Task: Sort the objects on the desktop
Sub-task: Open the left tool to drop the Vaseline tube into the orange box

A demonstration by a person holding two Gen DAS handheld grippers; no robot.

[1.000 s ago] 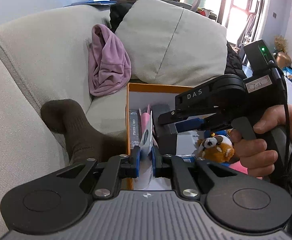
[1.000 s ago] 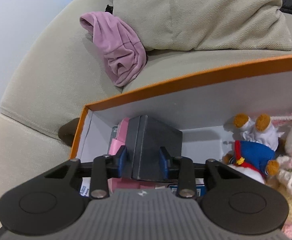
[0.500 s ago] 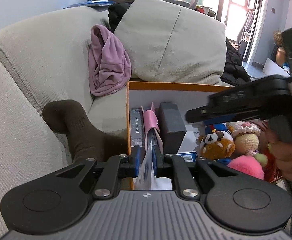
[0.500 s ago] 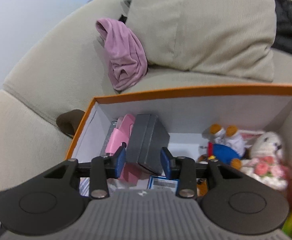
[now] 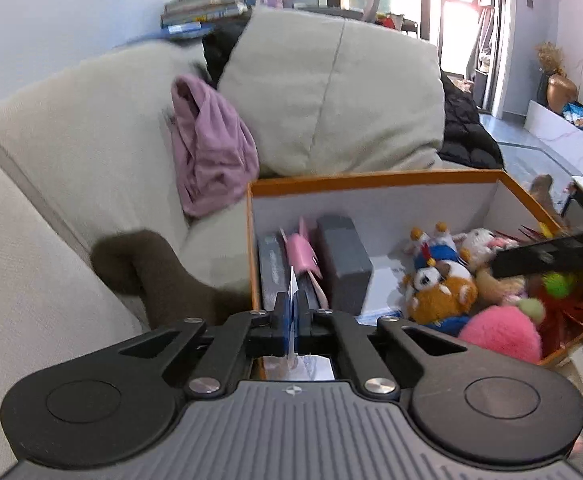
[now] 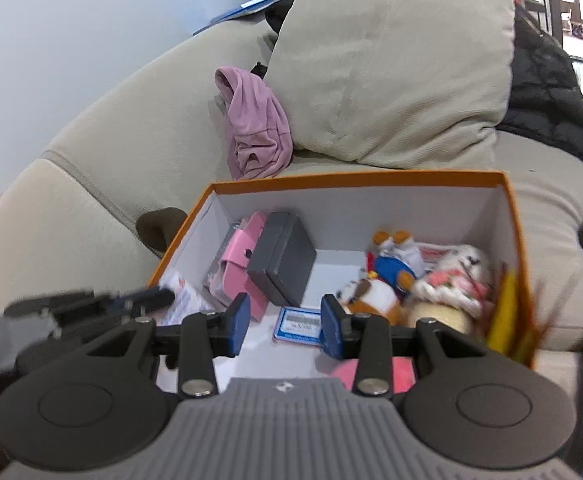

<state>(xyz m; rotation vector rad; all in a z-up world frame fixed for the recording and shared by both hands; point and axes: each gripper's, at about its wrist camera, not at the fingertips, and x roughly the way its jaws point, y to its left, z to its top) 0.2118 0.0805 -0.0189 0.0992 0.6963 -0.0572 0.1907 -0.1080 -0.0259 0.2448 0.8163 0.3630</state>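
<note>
Now clear of grey box (image 6: 282, 268), right gripper (image 6: 284, 322) sits back, empty.

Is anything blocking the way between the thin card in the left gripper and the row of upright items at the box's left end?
Nothing visible does. The left gripper is shut on the thin card, just short of the pink wallet and dark book in the orange box. The grey case stands further right.

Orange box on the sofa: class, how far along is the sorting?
Done: the grey case, pink pouch and plush toys already sit inside the orange box. In hand: the left gripper is shut on a thin white card over the box's left end. The right gripper is open and empty. Left: placing that card.
</note>
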